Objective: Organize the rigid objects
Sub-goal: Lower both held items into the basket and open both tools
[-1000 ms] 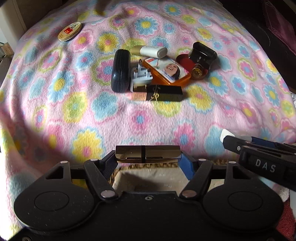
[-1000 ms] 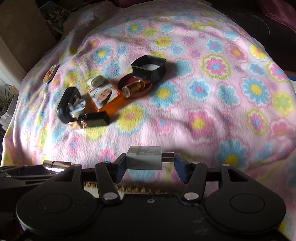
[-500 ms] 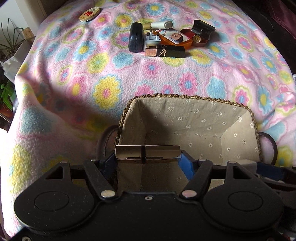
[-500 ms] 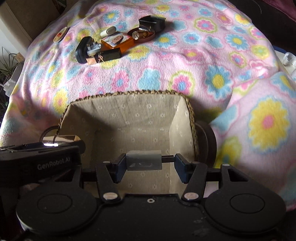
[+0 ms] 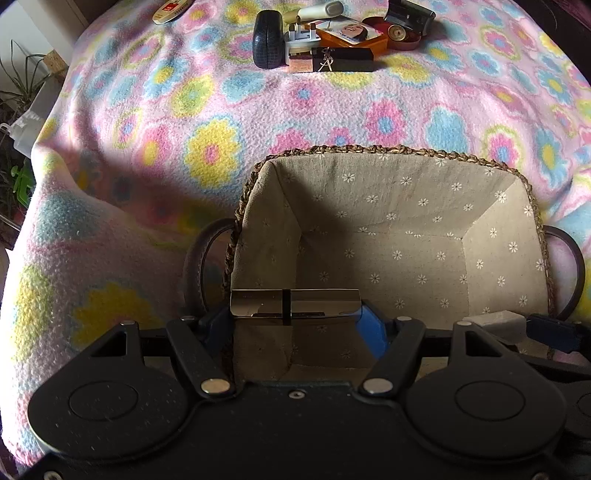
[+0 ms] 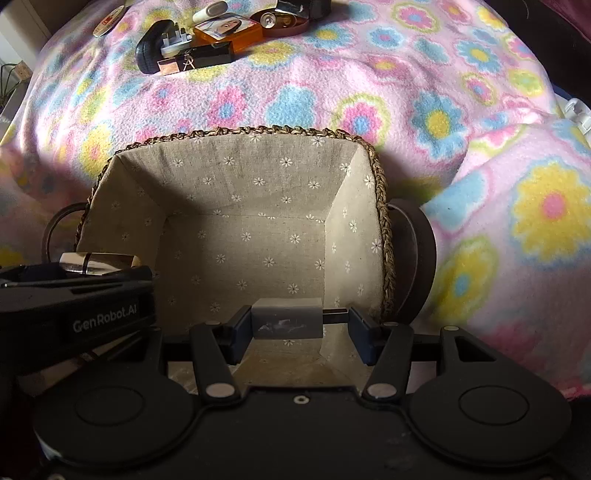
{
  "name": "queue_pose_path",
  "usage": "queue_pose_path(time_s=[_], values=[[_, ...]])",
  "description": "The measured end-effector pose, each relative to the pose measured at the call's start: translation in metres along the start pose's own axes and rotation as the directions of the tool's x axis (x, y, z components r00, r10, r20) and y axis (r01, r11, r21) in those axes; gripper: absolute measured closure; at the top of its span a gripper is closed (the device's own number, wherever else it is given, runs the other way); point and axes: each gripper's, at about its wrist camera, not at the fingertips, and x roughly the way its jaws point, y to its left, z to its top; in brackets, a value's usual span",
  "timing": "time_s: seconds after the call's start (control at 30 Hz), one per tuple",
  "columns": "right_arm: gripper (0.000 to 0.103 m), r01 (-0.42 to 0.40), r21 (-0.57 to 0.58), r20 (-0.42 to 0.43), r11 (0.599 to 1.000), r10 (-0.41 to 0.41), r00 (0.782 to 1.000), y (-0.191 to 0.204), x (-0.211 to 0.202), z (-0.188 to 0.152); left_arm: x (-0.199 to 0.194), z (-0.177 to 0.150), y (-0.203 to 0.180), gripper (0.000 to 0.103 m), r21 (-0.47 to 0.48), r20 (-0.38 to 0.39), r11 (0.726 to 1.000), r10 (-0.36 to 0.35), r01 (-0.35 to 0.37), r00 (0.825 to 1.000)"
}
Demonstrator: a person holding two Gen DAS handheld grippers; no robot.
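Observation:
My left gripper (image 5: 295, 325) is shut on a shiny gold tube (image 5: 294, 303) and holds it over the near left part of a fabric-lined woven basket (image 5: 369, 150). My right gripper (image 6: 297, 334) is shut on a grey USB adapter (image 6: 286, 323), over the near edge of the same basket (image 6: 240, 132). The basket's inside looks bare. The left gripper with the gold tube (image 6: 98, 263) shows at the left of the right wrist view, and the grey adapter (image 5: 496, 325) shows at the right of the left wrist view.
A cluster lies far back on the flowered blanket (image 5: 184, 110): a black case (image 5: 267, 38), a white plug (image 5: 301, 37), a black box (image 5: 341, 59), an orange box (image 5: 351, 35), a white tube (image 5: 321, 9), a red dish (image 5: 402, 35). An oval tin (image 5: 171, 6) lies far left.
Both grippers have drawn back from the object cluster to above the basket, each still holding its item. In the last half second both have sunk closer to the basket.

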Motion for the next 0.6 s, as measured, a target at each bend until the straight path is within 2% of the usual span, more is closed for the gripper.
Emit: queue_pose_path(time_s=[0.2,0.6], values=[[0.048,0.007,-0.004,-0.004,1.0,-0.007,1.0,-0.0002,0.0007,0.0003,-0.0012,-0.0005,0.0013,0.037,0.004,-0.002,1.0,-0.031,0.031,1.0],[0.048,-0.003,0.004,-0.001,1.0,0.003,1.0,-0.0016,0.001,0.0012,0.0009,0.0008,0.0019,0.034,-0.007,-0.01,0.999,-0.035,0.035,0.999]])
